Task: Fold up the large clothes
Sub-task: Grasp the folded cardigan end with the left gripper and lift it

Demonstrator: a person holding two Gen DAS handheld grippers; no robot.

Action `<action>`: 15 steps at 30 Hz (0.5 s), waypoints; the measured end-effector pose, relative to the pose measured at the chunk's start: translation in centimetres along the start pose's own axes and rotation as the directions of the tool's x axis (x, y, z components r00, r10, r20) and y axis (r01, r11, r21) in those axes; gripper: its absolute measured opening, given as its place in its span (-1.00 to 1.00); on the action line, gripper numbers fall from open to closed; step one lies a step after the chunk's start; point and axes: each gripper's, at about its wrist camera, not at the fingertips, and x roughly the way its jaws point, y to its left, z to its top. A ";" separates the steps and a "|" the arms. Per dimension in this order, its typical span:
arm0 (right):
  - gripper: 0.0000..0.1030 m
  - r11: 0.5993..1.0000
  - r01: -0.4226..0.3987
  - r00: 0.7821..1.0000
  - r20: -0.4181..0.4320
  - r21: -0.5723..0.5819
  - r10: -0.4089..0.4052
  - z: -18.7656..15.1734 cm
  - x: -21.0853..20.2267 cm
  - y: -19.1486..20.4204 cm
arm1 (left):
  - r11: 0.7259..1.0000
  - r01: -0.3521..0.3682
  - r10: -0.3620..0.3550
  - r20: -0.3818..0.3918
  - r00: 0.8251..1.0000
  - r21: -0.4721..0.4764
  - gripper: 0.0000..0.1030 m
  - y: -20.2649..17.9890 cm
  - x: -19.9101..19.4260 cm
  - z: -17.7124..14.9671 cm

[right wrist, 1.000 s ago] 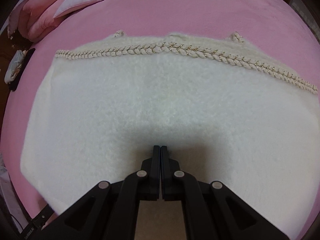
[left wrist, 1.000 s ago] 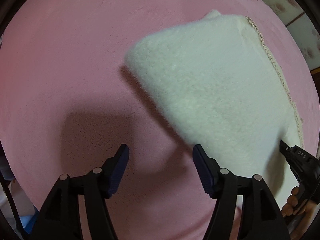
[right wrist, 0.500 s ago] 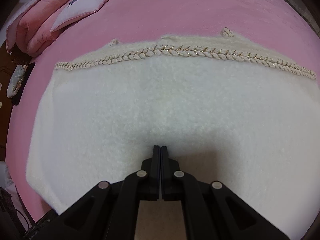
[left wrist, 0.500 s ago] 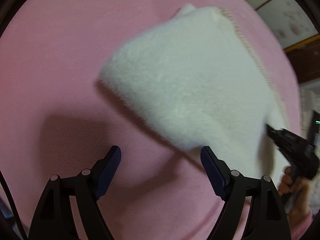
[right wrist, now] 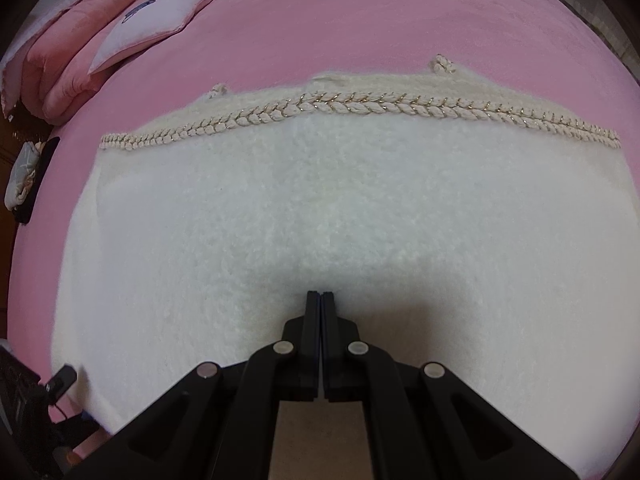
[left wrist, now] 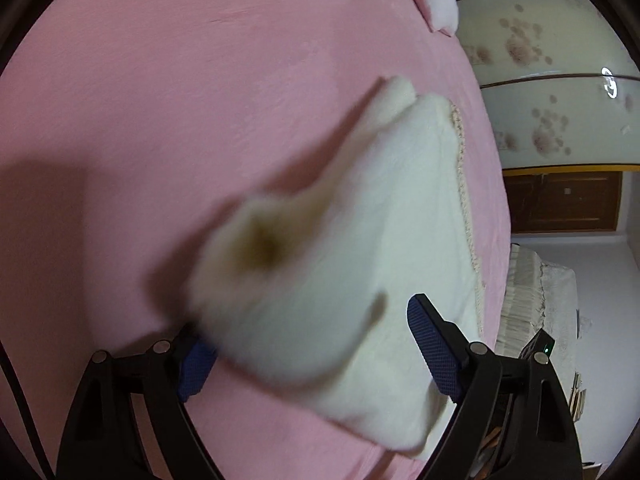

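Surface: bed covered in a pink sheet. No worktop in view.

Task item: a cream, fluffy garment lies spread on the bed, folded into a broad rectangle. In the right wrist view it fills the middle and lower part of the field. A braided trim with gold thread runs across its far edge, side to side. Two small knotted cord ends stick out past that edge onto the pink sheet.

Right hand-held gripper: jaws fully together, nothing visibly pinched between them. Tips point steeply down over the near-middle of the garment; its shadow falls on the pile just ahead of the tips. Whether the tips touch the fabric I cannot tell.

Left hand-held gripper: jaws wide and opening. The near corner of the garment sits between the blue pads, bulging up toward the camera and heavily blurred. The right pad stands clear of the fabric; the left pad is partly hidden behind the fabric, contact unclear. The corner shows a dark yellowish hollow, probably a fold opening; too blurred to be sure.

Surroundings, right wrist view: pink folded quilt and a pale pillow at the far left of the bed. The left hand-held gripper shows dark at the lower left edge.

Surroundings, left wrist view: flower-patterned wardrobe panels and a brown wooden door beyond the bed's edge.
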 end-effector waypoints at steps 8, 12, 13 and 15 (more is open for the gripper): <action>-1.00 0.992 -0.110 0.994 0.005 0.068 0.110 0.2 0.3 -1.9 | 0.993 -0.083 0.076 0.077 0.994 0.088 0.35 -2.3 1.8 0.7; -1.00 0.967 -0.212 0.977 0.021 0.138 0.211 0.0 0.5 -4.0 | 0.993 -0.103 0.090 0.178 0.980 0.064 -0.23 -1.9 -0.9 -0.9; -1.00 0.959 -0.238 0.971 0.026 0.151 0.237 -0.1 0.6 -4.5 | 0.986 -0.135 0.113 0.212 0.971 0.097 -0.29 -2.8 -1.5 -1.3; -1.00 0.943 -0.289 0.957 0.036 0.164 0.287 -0.3 0.7 -5.2 | 0.966 -0.191 0.138 0.277 0.951 0.174 -0.51 -4.9 -1.9 -3.3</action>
